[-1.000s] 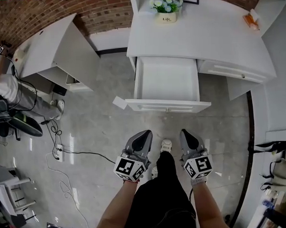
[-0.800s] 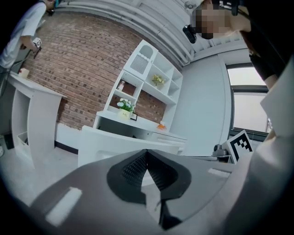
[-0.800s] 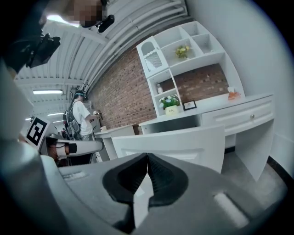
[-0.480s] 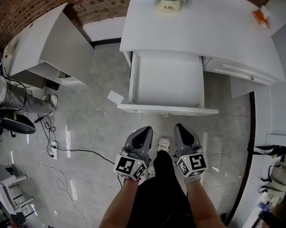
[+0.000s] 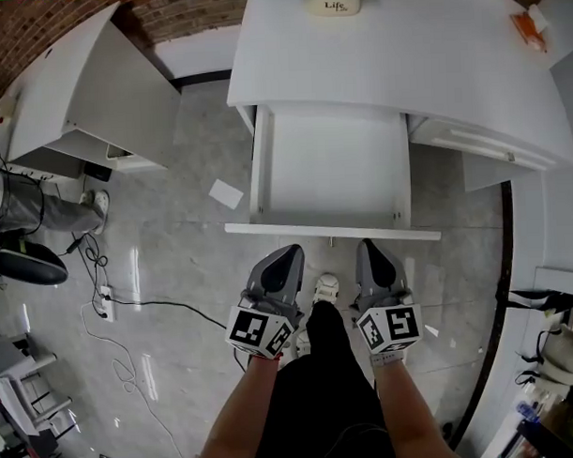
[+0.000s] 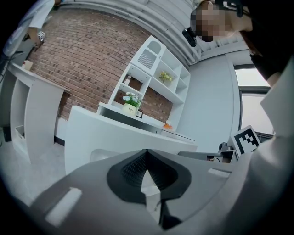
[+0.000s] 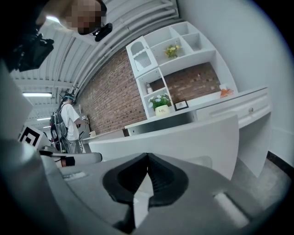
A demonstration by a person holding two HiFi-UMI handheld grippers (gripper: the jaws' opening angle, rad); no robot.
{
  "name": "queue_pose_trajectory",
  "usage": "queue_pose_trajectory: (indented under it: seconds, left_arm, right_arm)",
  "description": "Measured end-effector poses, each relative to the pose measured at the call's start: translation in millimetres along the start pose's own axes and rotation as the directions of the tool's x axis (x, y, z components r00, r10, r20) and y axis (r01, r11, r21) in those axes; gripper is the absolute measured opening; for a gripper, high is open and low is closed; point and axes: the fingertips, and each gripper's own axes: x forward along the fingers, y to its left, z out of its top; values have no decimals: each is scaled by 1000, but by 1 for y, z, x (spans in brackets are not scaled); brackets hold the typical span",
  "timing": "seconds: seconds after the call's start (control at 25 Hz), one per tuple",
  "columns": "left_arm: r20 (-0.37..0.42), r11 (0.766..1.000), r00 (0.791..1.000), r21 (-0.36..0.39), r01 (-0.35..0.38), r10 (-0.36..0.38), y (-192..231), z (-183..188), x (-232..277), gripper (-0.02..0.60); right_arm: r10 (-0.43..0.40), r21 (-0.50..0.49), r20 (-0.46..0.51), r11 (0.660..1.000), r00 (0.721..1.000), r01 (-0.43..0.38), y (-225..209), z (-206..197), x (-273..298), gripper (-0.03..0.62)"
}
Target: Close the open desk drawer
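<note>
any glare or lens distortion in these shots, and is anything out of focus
Head view: the fisheye bends the desk edges and the drawer front into curves, and light streaks glare off the glossy floor. Left gripper view: round dark vignette, the left gripper rather soft up close, the shelves clearer. Right gripper view: same vignette and bent lines.

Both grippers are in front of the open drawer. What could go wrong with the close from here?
1. The left gripper and right gripper, both shut, sit on either side of the drawer front's middle. An uneven push, or one from a single side, may skew the drawer on its runners.
2. A hard shove could jolt the flower pot at the back of the desk top.
</note>
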Motion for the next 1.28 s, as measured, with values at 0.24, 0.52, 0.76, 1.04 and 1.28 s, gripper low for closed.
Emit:
queue_pose_trajectory:
  seconds: [0.24,0.52,0.76,1.04,1.28]
  left_arm:
    - [16,1000,1000,-22,-10,10,6,16,13,3]
    - [1,1000,1000,-16,-20,20,12,20,23,3]
    - [2,999,1000,-30,-28,28,16,25,33,3]
    - [-6,999,999,-10,-34,34,23,26,47,3]
    - [-8,998,999,-19,-53,53,29,35,59,3]
  right_arm:
    - [0,5,-6,1000,1000,0,-2,1,2,-2]
    - [-7,10,-6,1000,1000,7,-7,6,12,-2]
    - [-3,17,-8,1000,1000,3,-11,10,22,-2]
    - [5,10,-17,1000,1000,-5,-18,14,36,-2]
    - [17,5,-26,1000,1000,-17,-22,20,49,-2]
